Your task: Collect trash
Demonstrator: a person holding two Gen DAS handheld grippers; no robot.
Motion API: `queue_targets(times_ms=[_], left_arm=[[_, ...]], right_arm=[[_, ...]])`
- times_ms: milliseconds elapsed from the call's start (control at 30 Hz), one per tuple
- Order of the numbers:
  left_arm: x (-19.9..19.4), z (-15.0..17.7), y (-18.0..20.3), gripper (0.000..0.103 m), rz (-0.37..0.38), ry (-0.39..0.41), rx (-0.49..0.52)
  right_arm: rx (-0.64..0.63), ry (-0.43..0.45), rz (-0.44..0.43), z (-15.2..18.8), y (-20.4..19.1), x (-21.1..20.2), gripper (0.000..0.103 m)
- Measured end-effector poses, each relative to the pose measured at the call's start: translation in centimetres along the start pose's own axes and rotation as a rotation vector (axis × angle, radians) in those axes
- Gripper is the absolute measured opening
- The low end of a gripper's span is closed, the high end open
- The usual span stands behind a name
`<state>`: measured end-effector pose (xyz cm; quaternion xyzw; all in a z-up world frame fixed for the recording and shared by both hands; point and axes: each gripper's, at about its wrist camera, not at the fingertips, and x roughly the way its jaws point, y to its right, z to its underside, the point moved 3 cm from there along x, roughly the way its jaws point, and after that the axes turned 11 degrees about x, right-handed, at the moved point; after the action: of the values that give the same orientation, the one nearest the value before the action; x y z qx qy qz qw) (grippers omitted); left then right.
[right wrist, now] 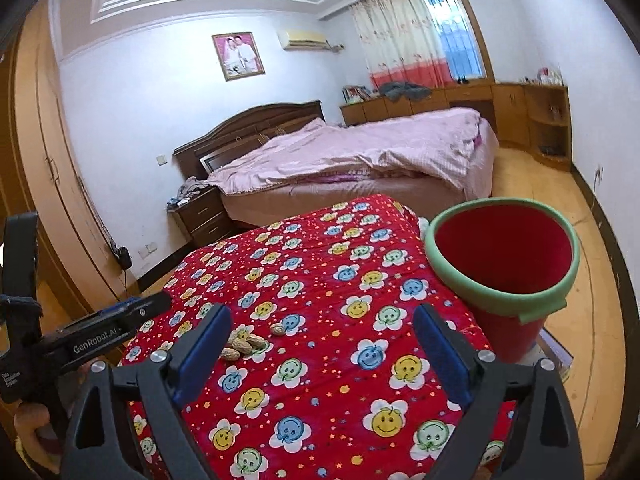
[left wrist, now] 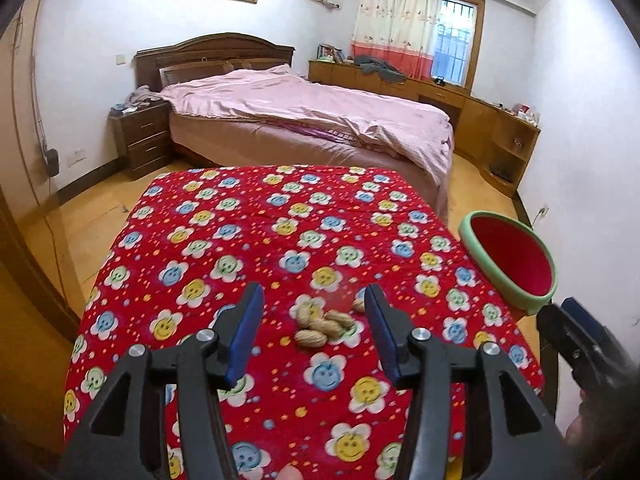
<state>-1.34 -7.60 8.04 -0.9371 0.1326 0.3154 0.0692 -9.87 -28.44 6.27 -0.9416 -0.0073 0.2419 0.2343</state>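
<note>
Roughly centred low in the left wrist view, the left gripper stands with jaws apart and nothing between the pads — the peanut shells lie in a small heap on the cloth just ahead, framed by the two fingers. One shell sits apart by the right-hand finger. Best move, I judge: come down straight over the heap, close low against the cloth, take few shells at a time. The bucket stands at the right edge, off the table's corner.

Right wrist view: the right gripper gapes wide, empty; shells show lower left beside its left finger, the red bucket with green rim at right.

Surface — a red flowered tablecloth, soft and rumpled. Behind: a bed under pink covers, a curtained window, wooden floor.
</note>
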Motion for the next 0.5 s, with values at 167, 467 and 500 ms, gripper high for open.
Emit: queue_targets(times_ms=[167,467,500], left_arm=[[0.0,1.4,-0.9,0.052,-0.056,0.019,0.0],[0.2,2.4,-2.0,0.052,-0.096,0.023,-0.038],[0.4,2.5,-2.0,0.052,-0.096,0.017,-0.042]], right_arm=[[-0.022,0.03,0.014,0.9,-0.6,0.4,0.1],[-0.038,0.01,0.039,2.2,-0.7,1.8,0.1],[-0.037,0.009,0.041,2.3,-0.6,1.8,0.1]])
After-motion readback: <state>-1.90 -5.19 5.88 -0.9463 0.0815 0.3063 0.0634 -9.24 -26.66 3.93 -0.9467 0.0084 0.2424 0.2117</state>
